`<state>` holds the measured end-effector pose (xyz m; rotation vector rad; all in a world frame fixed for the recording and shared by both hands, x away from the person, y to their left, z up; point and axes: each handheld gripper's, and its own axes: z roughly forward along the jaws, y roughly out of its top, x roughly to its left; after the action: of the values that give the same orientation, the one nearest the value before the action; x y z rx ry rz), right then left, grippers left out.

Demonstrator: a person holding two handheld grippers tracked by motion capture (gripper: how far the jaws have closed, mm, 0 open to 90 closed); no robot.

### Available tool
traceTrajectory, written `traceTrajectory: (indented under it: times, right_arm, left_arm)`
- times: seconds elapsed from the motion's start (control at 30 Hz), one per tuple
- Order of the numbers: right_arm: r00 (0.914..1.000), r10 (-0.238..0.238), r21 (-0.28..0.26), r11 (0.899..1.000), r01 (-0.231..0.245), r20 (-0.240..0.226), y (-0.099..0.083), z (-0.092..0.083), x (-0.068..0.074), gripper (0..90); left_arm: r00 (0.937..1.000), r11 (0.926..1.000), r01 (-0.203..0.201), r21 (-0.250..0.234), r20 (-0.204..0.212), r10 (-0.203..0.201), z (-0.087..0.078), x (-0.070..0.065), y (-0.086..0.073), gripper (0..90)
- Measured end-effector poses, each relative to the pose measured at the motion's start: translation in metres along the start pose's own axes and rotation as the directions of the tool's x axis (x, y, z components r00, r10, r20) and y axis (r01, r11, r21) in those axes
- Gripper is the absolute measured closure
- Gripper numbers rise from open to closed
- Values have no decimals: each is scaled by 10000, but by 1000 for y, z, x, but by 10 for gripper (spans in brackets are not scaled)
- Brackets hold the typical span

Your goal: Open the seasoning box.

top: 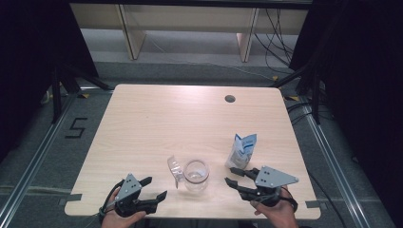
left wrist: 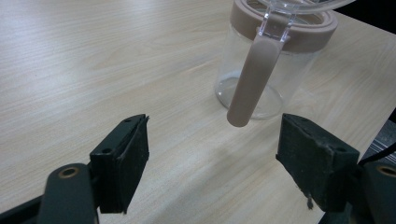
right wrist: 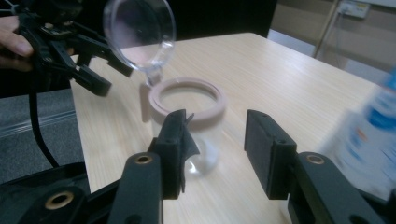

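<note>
At the near edge of a pale wooden table (top: 142, 123), a person works two hand-held grippers around a clear jar (top: 196, 175) and a blue-and-white pouch (top: 241, 150). Toward the near left corner, the left gripper (top: 151, 189) hangs just above the tabletop with its jaws wide apart and nothing between them, aimed at the jar just to its right. The jar stands upright close to the middle of the near edge, its long axis vertical and its mouth facing up; a beige ring (right wrist: 187, 99) rims the opening, and a beige clasp strap (left wrist: 252, 79) hangs down the side that faces the left gripper. Its clear hinged lid (right wrist: 139, 32) is already swung open and stands tilted on the jar's left side, so the opening step looks done. Right of the jar, the right gripper (top: 233, 175) holds its jaws partly apart, gripping nothing. The pouch stands upright just beyond it, toward the near right corner, leaning slightly, its top edge up; whether it is sealed cannot be told. Judging by the layout, the jar appears empty, and taking up the pouch and filling the jar seem to be what is left.
</note>
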<state>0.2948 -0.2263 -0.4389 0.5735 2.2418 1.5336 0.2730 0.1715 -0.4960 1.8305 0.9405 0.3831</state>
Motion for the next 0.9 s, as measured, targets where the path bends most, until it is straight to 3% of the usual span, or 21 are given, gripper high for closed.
traceTrajectory:
  times: [0.1, 0.13, 0.2, 0.27, 0.37, 0.5, 0.83, 0.9]
  right_arm:
    - [9991, 215, 96, 9997, -219, 360, -9, -11, -7, 555]
    - [9991, 307, 229, 9992, -314, 290, -11, -14, -9, 545]
    - [9962, 500, 69, 9987, -506, 706, -16, -18, -14, 521]
    - [9960, 390, 185, 9990, -406, 798, -20, -21, -19, 498]
    - [9939, 624, 109, 9979, -637, 911, -25, -24, -25, 456]
    - [9926, 491, 75, 9987, -503, 1113, -28, -27, -32, 419]
    - [9842, 822, 161, 9962, -858, 1570, -39, -29, -46, 355]
    - [9823, 868, 206, 9956, -914, 1662, -40, -29, -50, 332]
  left_arm:
    - [10000, 9999, 45, 138, -64, -44, 0, 0, 0, 245]
    - [10000, 9999, 52, 144, -56, -51, 0, 0, 0, 245]
    - [10000, 10000, -11, 21, 12, 11, 0, 0, 0, 244]
    - [10000, 10000, 73, 66, 11, -73, 0, 0, 0, 244]
    - [10000, 10000, 12, 61, 25, -12, 0, 0, 0, 244]
    - [9999, 9999, 109, 5, 41, -109, 0, 0, 0, 243]
    - [10000, 9999, 53, 125, -42, -53, 0, -1, 0, 242]
    - [9999, 9997, -159, 172, -1, 159, 0, 1, 0, 242]
